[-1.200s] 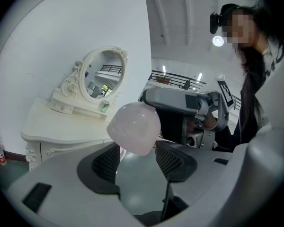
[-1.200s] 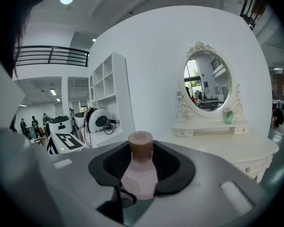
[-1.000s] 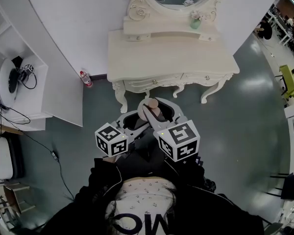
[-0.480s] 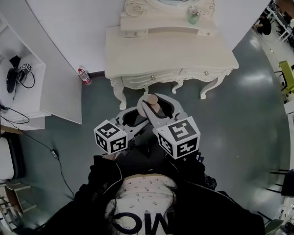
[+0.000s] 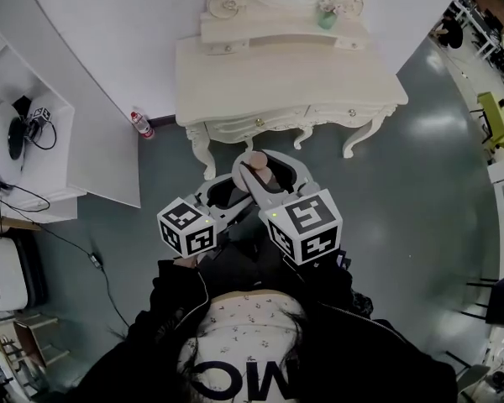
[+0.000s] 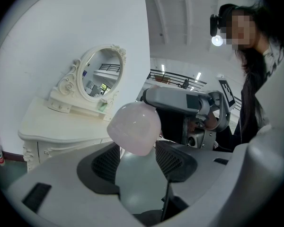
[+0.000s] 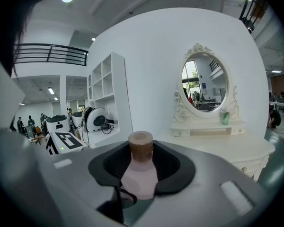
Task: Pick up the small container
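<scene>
Right tongs (image 7: 141, 163) pinch small container (image 7: 140, 179); contact with left tongs (image 6: 138, 158) unclear.

White table (image 5: 286, 74) with oval mirror (image 7: 204, 82) against the wall (image 5: 109, 32), top centre; glossy grey floor (image 5: 420, 225); shelves (image 5: 34, 141) left.

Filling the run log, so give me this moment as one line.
right claw: shut on small pink bottle | left claw: open, tips by bottle's base | task: bottle held in air
</scene>
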The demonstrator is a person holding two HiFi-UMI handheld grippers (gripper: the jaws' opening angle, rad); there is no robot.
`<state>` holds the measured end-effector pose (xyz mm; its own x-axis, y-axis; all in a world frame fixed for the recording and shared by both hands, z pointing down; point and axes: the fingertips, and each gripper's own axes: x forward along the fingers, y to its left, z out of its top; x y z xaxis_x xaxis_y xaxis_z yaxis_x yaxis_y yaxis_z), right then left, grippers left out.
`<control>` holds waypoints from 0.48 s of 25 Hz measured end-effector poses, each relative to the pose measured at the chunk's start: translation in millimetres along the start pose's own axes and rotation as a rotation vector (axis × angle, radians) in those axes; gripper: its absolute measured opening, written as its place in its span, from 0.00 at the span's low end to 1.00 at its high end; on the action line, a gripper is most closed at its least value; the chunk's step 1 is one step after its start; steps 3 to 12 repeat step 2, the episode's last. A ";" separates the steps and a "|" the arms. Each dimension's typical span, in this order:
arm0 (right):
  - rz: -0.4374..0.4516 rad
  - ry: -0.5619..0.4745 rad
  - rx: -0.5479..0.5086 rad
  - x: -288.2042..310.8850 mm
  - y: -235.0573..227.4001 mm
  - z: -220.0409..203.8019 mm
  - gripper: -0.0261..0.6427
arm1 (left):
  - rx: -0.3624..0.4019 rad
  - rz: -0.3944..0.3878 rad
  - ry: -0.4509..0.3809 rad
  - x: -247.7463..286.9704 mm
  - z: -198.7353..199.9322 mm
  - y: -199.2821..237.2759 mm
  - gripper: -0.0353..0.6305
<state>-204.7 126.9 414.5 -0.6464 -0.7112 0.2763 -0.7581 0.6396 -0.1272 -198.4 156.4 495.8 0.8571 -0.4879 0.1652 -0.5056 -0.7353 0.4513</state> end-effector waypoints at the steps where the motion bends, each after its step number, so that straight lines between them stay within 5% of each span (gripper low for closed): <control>1: 0.001 -0.002 -0.005 1.0 0.0 1.0 0.26 | 0.002 0.001 -0.004 0.1 1.1 1.0 0.38; 12: 0.003 -0.004 -0.009 2.0 0.0 2.0 0.26 | 0.004 0.003 -0.008 0.3 2.3 2.0 0.38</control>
